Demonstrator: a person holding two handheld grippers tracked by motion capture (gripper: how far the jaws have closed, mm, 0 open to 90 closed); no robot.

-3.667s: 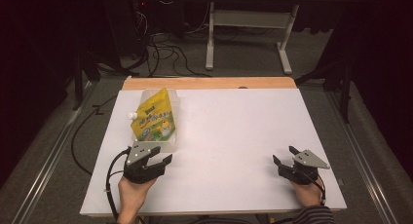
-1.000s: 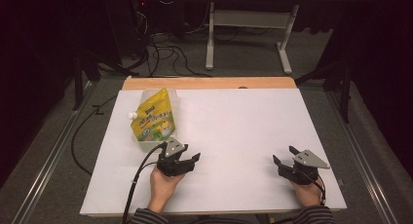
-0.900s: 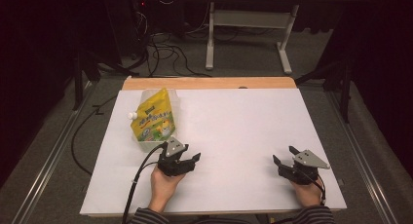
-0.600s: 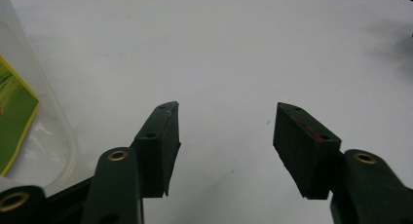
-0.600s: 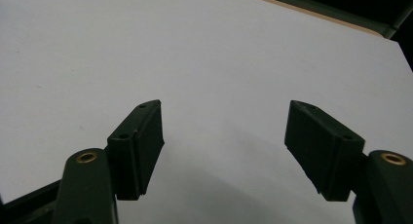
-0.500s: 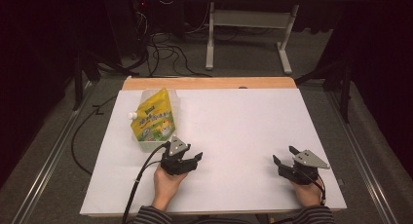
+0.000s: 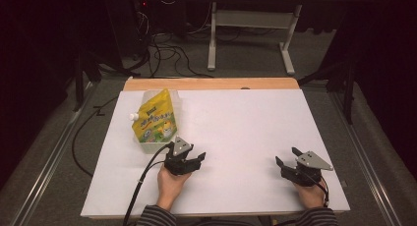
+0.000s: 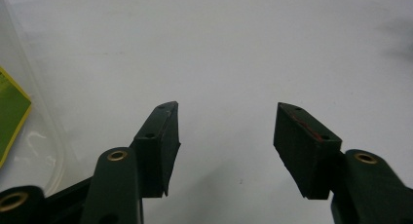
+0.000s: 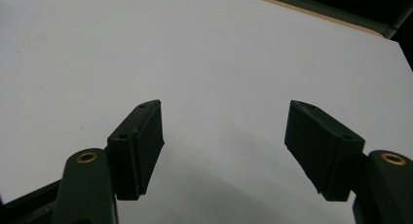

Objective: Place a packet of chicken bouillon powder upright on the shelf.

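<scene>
Both grippers empty and spread on the white tabletop, with the yellow spout pouch lying just beyond the left one.

Nearest, the person's two hands rest low at the front edge: the right gripper [image 7: 291, 163] sits well apart at the right, jaws wide and released, seemingly parked until needed. The left gripper [image 7: 191, 158], jaws likewise apart with nothing between them, points forward and to the right, just beside the clear container [image 7: 146, 146] that holds the yellow spout pouch [image 7: 156, 121], probably placed for a reach. Beyond lies bare tabletop [image 7: 246, 118].
</scene>
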